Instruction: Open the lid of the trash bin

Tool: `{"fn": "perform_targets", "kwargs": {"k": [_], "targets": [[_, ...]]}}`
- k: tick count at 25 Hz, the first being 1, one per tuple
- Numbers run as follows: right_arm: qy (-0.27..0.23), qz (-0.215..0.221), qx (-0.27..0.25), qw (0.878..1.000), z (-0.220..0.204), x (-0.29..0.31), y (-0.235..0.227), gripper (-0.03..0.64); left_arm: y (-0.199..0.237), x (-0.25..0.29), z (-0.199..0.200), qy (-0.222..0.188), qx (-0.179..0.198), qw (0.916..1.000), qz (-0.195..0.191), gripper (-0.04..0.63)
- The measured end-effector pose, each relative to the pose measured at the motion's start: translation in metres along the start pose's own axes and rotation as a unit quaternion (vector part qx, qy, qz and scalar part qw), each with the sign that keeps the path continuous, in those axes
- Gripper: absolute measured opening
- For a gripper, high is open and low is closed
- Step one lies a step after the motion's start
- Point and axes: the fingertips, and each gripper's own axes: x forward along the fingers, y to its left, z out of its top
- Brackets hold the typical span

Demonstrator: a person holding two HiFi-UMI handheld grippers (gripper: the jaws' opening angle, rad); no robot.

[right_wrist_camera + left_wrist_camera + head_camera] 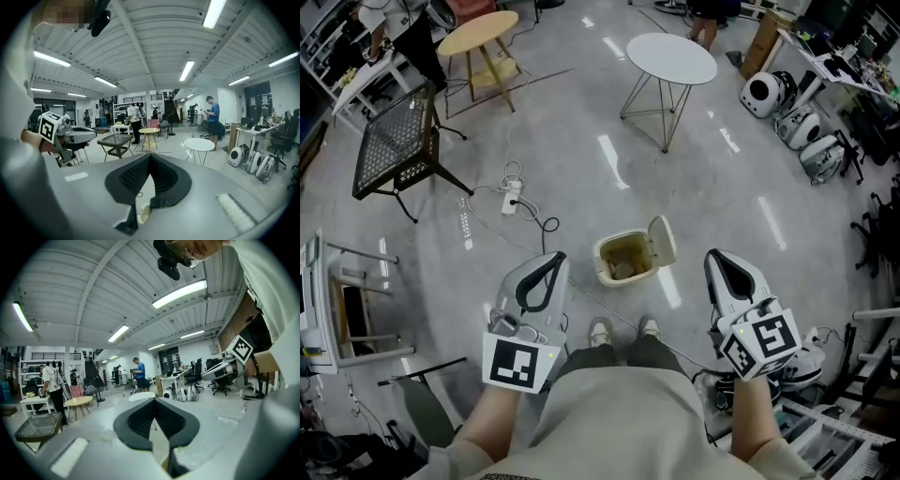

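A small cream trash bin [623, 260] stands on the grey floor just ahead of the person's shoes [601, 331]. Its lid [662, 239] is tipped up at the bin's right side, and the inside shows something brownish. My left gripper [555, 255] hangs to the left of the bin and my right gripper [715, 255] to the right of it. Both are apart from the bin, shut and holding nothing. In the left gripper view the jaws [153, 400] meet at their tips. The right gripper [150, 157] looks the same, with a piece of the bin's rim [142, 213] showing below its pads.
A white round table [672, 58] stands beyond the bin, with a wooden round table [478, 33] and a black mesh table [398, 141] at the far left. A power strip with cables [512, 197] lies on the floor. White pods [761, 94] line the right, and a shelf [319, 300] the left.
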Motion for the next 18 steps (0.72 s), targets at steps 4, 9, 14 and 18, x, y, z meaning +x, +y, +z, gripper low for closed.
{"fn": "perform_targets", "kwargs": {"k": [4,9,14,18], "targets": [[0.025,0.015,0.001,1.0,-0.013,0.027,-0.022,0.003,0.003,0.021,-0.012,0.023,-0.013,0.9996,0.012,0.002],[0.053,0.04,0.011,0.998,-0.035,0.062,-0.061,0.003,-0.001,0.057,-0.03,0.059,-0.033,0.9973,0.03,0.002],[0.086,0.064,0.028,0.994,-0.069,0.095,-0.104,0.003,-0.01,0.092,-0.048,0.081,-0.041,0.9945,0.052,0.002],[0.122,0.086,0.033,0.988,-0.107,0.126,-0.13,0.003,-0.012,0.112,-0.069,0.103,-0.047,0.9909,0.073,0.002]]}}
